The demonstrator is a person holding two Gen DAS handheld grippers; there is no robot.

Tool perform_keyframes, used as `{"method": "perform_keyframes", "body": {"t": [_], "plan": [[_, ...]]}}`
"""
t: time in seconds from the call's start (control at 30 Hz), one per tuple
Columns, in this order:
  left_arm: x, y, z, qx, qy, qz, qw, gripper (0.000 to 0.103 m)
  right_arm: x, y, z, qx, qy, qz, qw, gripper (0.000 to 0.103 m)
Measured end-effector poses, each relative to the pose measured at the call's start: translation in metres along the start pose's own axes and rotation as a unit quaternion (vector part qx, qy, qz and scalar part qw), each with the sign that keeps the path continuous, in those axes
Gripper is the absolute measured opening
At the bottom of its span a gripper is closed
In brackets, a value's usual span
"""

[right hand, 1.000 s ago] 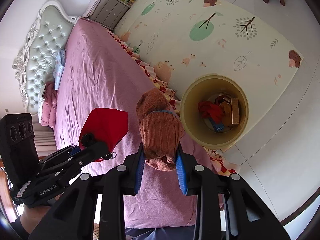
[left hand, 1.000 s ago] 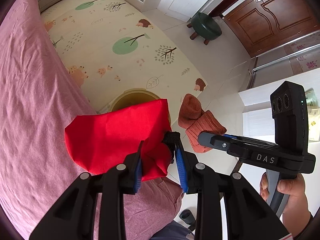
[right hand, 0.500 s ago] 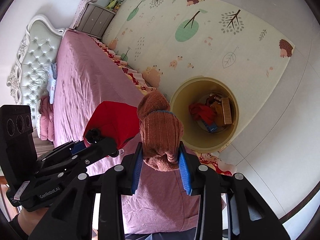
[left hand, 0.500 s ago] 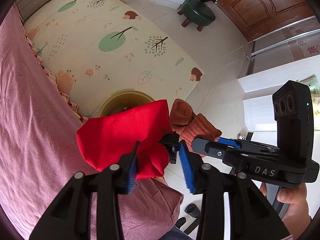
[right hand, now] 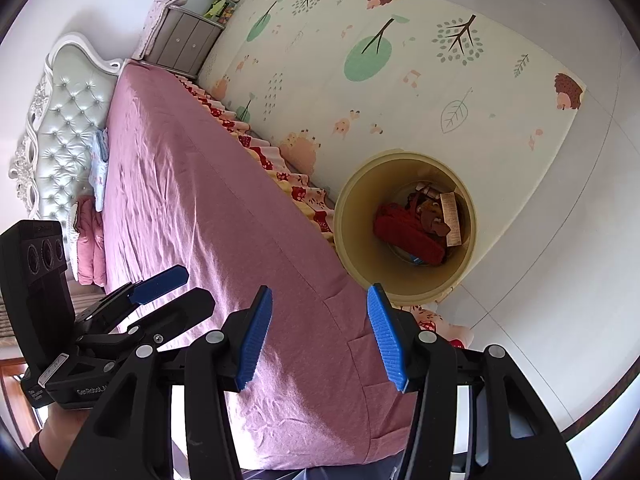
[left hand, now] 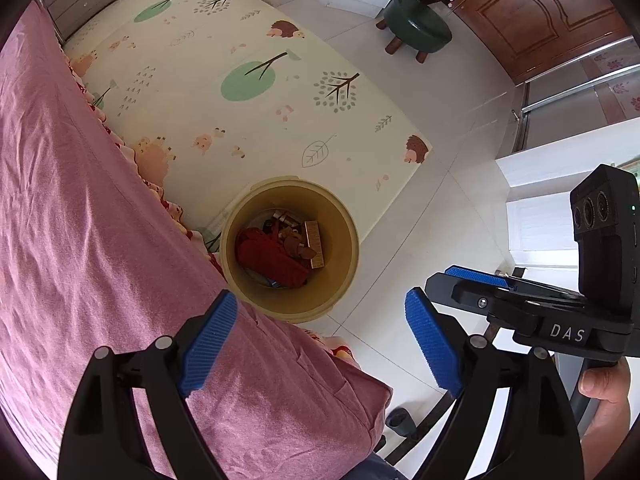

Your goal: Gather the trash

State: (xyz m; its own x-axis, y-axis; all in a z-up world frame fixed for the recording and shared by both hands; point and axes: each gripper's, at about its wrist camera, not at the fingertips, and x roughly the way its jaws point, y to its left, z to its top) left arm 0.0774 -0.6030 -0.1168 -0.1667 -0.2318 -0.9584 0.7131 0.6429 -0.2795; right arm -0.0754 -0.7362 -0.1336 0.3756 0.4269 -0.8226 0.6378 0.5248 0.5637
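- Spreading across the left side of both views: a bed (left hand: 80, 220) under a wrinkled pink sheet (right hand: 192, 200), with a tufted pale headboard (right hand: 64, 128) standing at its far end.
- Covering the floor beside the bed: a cream play mat (left hand: 240, 80) printed with trees, leaves and hedgehogs, with white tile (left hand: 460, 140) lying beyond it.
- Standing on the mat's near corner, just beside the bed's frilled edge: a round tan trash bin (left hand: 344, 248), open at the top.
- Lying inside the bin: a red cloth (left hand: 268, 256), a brown knit piece (left hand: 296, 244) resting against it, and a small wooden block (left hand: 314, 240) leaning on the far wall; other bits underneath too jumbled to name.
- Hovering over the foot of the bed, near the bin: the left gripper (left hand: 320, 340), its 2 blue pads spread wide and gripping nothing.
- Hovering above the bed's corner, close to the bin's rim: the right gripper (right hand: 320, 336), likewise gaping wide with nothing between its 2 pads.
- Showing in the left view at lower right: the right hand (left hand: 604, 396) wrapping the handle of its tool.
- Sitting well apart on the tile near a brown wooden door (left hand: 540, 12): a dark green stool (left hand: 418, 24).
- Standing at the head of the bed: a grey nightstand (right hand: 184, 40).
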Motion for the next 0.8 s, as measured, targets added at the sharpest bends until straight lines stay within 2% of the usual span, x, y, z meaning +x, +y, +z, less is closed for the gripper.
{"method": "perform_keyframes", "body": {"t": [0.5, 0.8], "plan": [[-0.015, -0.003, -0.012, 0.006, -0.014, -0.010, 0.9998, 0.086, -0.007, 0.017, -0.003, -0.020, -0.007, -0.006, 1.000, 0.050], [-0.043, 0.016, -0.037, -0.015, -0.040, -0.002, 0.9991, 0.086, -0.013, 0.053, -0.013, -0.060, -0.009, -0.017, 0.998, 0.050]]}}
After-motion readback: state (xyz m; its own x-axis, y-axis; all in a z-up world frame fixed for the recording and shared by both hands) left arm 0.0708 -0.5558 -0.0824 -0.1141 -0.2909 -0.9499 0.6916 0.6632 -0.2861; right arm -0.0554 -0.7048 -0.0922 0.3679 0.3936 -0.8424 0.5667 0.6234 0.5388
